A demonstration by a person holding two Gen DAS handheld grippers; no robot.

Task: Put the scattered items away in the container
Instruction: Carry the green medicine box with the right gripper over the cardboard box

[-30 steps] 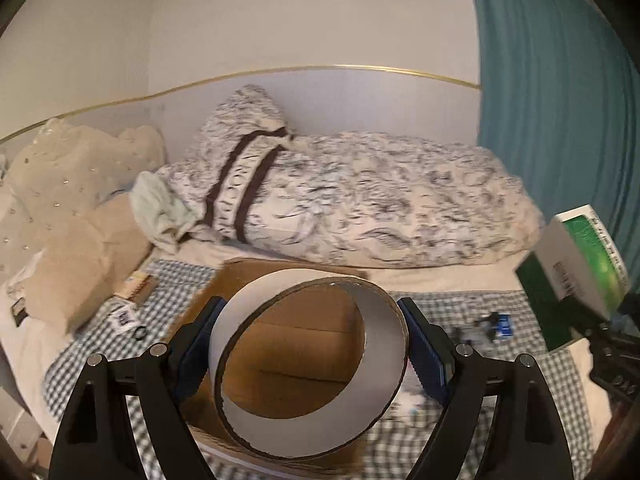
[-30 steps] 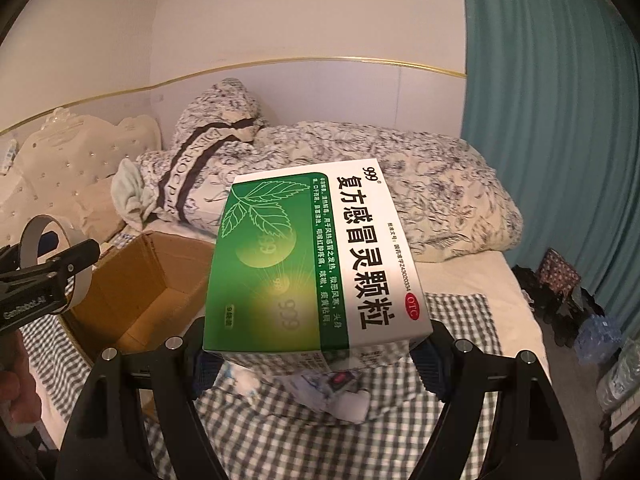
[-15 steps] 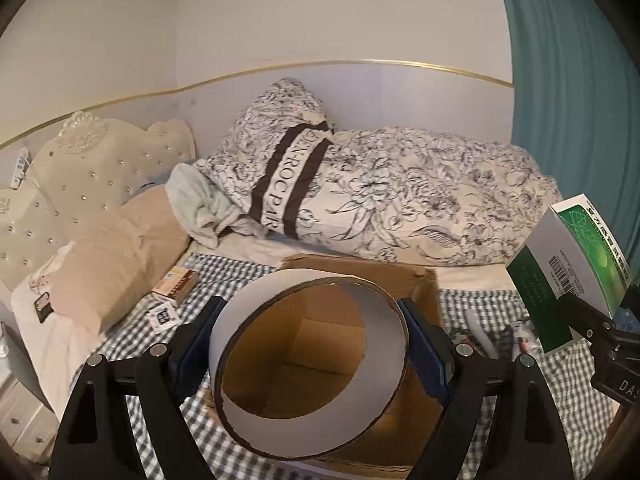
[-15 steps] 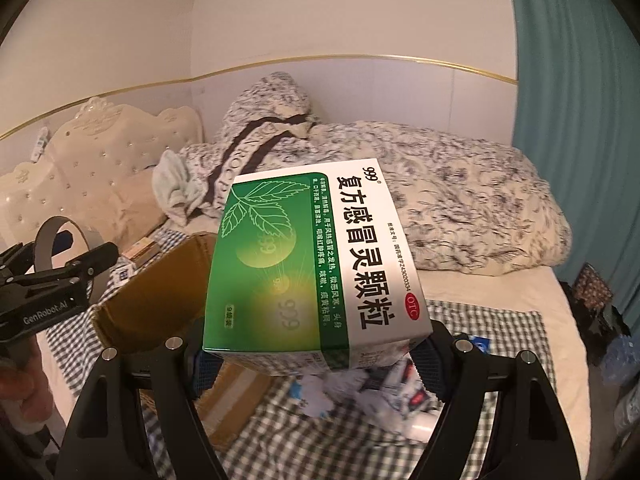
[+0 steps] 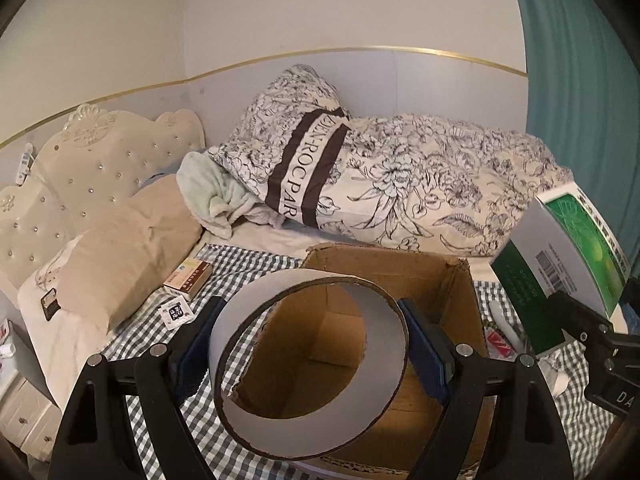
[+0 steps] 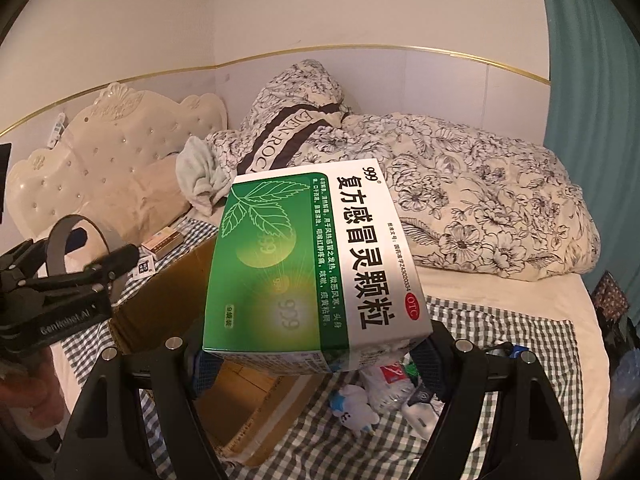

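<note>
My left gripper (image 5: 308,356) is shut on a white cardboard tape ring (image 5: 320,432) and holds it above the near left part of the open brown cardboard box (image 5: 456,304). My right gripper (image 6: 312,360) is shut on a green and white medicine box (image 6: 312,272), held above the bed just right of the cardboard box (image 6: 160,312). The medicine box shows at the right edge of the left wrist view (image 5: 560,268). The left gripper with the ring shows at the left of the right wrist view (image 6: 68,256).
The box stands on a checked blanket (image 5: 240,264). A small red and white carton (image 5: 188,278) and a white sachet (image 5: 176,312) lie left of it. A plush toy (image 6: 356,408) and several packets (image 6: 396,380) lie right of it. A floral duvet (image 5: 400,184) lies behind.
Both grippers have moved left with their loads. The cardboard box now lies further right in both views, and the ring is over its opening.
</note>
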